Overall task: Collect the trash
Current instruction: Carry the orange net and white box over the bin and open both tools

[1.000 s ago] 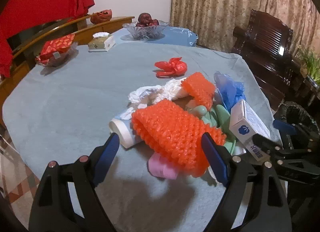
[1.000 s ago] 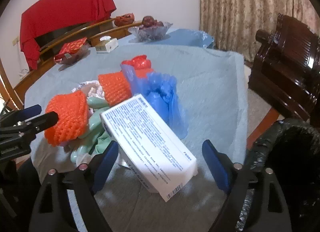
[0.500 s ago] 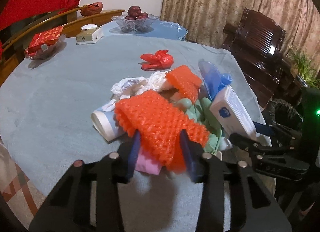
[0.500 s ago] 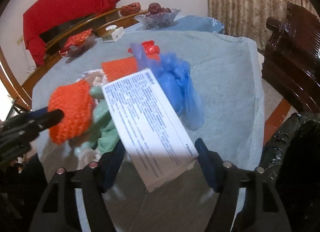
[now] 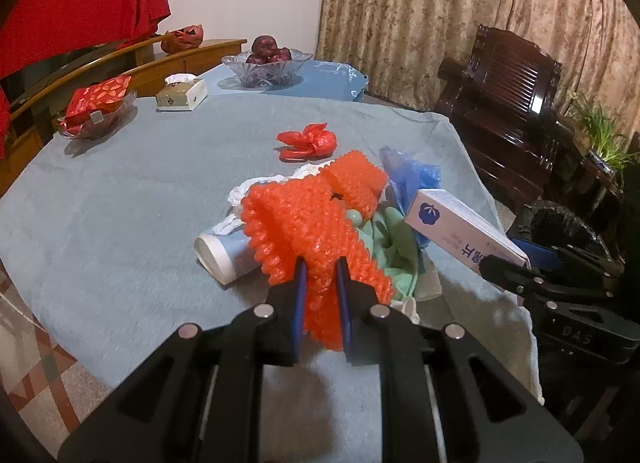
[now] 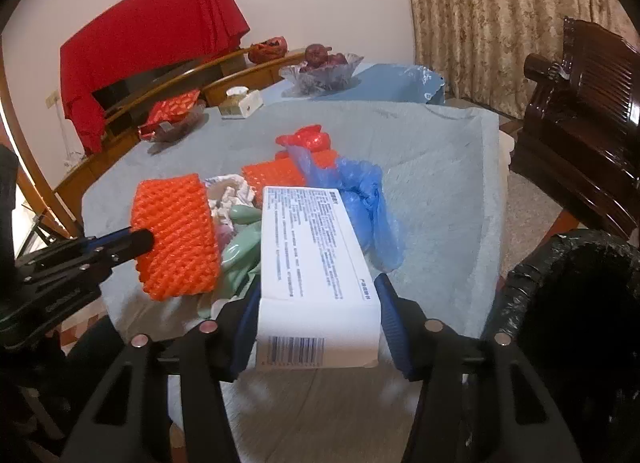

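Left gripper [image 5: 320, 295] pinches foam net [image 5: 308, 231] (right gripper [image 6: 318, 323] clamps box [image 6: 316, 259]).

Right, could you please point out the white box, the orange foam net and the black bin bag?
white box [image 6: 316, 263], right wrist view, on its printed top face.
orange foam net [image 5: 312, 235], left wrist view, on its bumpy middle.
black bin bag [image 6: 580, 303], right wrist view, on its rim.

The orange foam net [image 5: 316, 239] hid most of the white tube [image 5: 224, 253]; at four o'clock the black bin bag [image 6: 576, 303] was cropped.
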The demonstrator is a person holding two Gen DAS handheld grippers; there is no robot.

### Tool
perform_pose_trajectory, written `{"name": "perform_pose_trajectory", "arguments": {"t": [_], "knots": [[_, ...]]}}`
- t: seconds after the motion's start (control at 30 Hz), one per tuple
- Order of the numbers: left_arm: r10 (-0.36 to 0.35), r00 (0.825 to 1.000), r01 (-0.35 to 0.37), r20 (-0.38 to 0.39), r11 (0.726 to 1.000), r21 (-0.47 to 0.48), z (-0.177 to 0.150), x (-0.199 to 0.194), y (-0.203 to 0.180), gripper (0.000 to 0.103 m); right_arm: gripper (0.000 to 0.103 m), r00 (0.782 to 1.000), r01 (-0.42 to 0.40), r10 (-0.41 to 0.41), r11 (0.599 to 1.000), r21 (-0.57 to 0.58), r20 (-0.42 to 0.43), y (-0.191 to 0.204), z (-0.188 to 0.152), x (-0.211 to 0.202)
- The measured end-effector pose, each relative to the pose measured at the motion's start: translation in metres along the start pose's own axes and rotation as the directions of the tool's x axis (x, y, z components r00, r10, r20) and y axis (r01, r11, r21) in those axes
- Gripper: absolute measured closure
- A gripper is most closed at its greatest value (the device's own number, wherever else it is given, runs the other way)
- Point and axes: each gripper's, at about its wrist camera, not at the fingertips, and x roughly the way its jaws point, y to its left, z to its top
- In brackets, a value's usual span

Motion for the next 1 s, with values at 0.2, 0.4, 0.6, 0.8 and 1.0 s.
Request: {"name": "perform_pose_trajectory", "arguments": {"t": [0.2, 0.4, 0.6, 0.8, 1.0], "knots": [[0.0, 0.999, 0.0, 0.045, 1.0, -0.007, 0.008, -0.02, -0.003, 0.089, 0.049, 0.999, 0.0, 0.0, 1.0, 0.012, 0.049, 0.0, 0.0, -0.025], [-0.046, 0.995, 0.044, 0.09, 0.999, 0.024, 0.018, -0.041, -0.022, 0.09, 0.049, 0.992, 0.022, -0.025, 0.999, 0.025, 0.12, -0.005, 0.006, -0.061], [-0.126, 0.986, 0.117, 0.106, 0.989, 0.09, 0.025, -0.05, -0.064, 0.09, 0.049, 0.981, 0.092, -0.103, 0.993, 0.076, 0.166, -0.029, 0.0, -0.101], [-0.232, 0.969, 0.216, 0.085, 0.963, 0.163, 0.026, -0.046, -0.118, 0.09, 0.049, 0.962, 0.195, -0.219, 0.969, 0.152, 0.165, -0.07, -0.021, -0.135], [-0.341, 0.939, 0.323, 0.032, 0.913, 0.248, 0.021, -0.032, -0.182, 0.09, 0.049, 0.934, 0.306, -0.338, 0.922, 0.238, 0.111, -0.118, -0.053, -0.161]]}}
